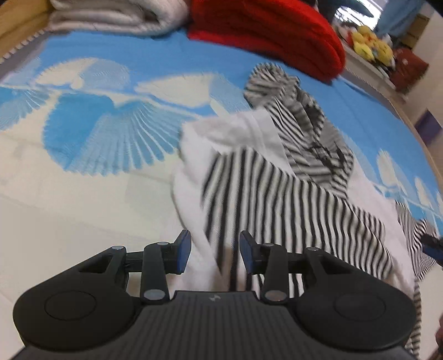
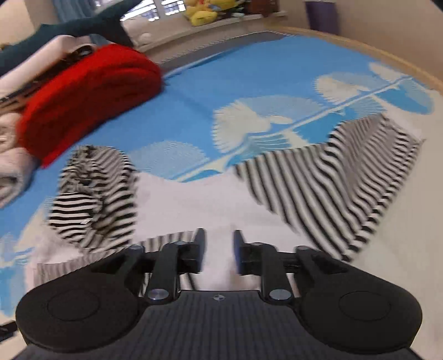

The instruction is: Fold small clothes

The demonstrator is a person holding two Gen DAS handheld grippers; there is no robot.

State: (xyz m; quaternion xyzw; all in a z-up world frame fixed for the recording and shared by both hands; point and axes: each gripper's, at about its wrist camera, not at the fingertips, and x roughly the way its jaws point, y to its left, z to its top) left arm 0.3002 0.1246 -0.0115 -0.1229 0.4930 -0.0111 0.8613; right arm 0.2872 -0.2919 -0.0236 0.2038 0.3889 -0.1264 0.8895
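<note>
A small white garment with black-and-white striped sleeves and hood (image 1: 277, 177) lies crumpled on the blue and white patterned bed cover (image 1: 97, 133). My left gripper (image 1: 215, 250) is open just above the garment's near white edge, with nothing between its jaws. In the right wrist view the same garment (image 2: 193, 205) spreads across the cover, one striped sleeve (image 2: 346, 188) to the right and the striped hood (image 2: 94, 193) to the left. My right gripper (image 2: 219, 249) is open over the white body of the garment, holding nothing.
A folded red blanket (image 1: 271, 30) and folded white towels (image 1: 110, 16) lie at the far side of the bed. The red blanket (image 2: 83, 94) also shows in the right wrist view. Yellow plush toys (image 1: 371, 44) sit on a shelf beyond. The bed's wooden edge (image 2: 387, 52) curves at right.
</note>
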